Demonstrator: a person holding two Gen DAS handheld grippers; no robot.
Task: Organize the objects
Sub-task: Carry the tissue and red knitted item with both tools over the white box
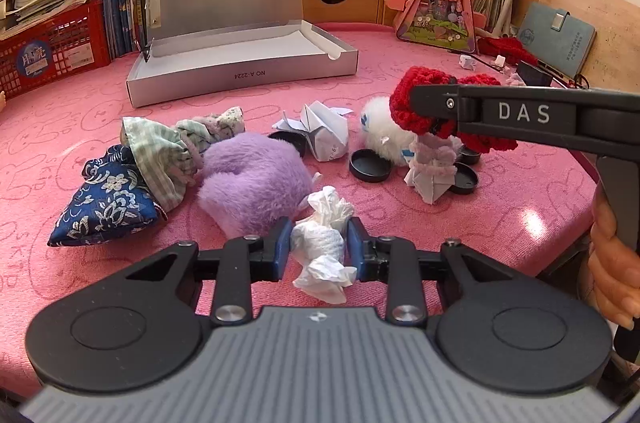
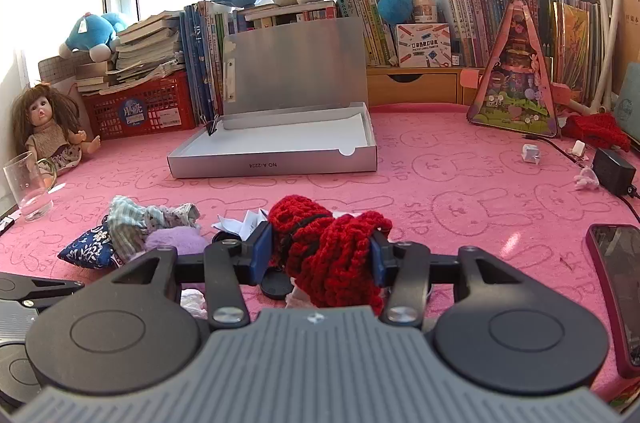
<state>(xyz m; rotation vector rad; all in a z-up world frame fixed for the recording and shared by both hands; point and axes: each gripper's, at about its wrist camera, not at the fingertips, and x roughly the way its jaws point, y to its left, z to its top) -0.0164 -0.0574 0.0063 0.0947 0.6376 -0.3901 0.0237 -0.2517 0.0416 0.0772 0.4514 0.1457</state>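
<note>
The left gripper (image 1: 319,249) pinches a crumpled white tissue (image 1: 320,247) between its pads, long axis running away from the tool, while the right gripper (image 2: 320,255) clamps a red knitted piece (image 2: 328,255), and the silver box (image 1: 248,79) far ahead is empty, so most sorting remains

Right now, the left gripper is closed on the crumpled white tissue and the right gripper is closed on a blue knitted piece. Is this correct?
Not quite. The knitted piece in the right gripper is red, not blue; the right wrist view shows it. The rest holds: the left gripper is closed on the crumpled white tissue.
</note>
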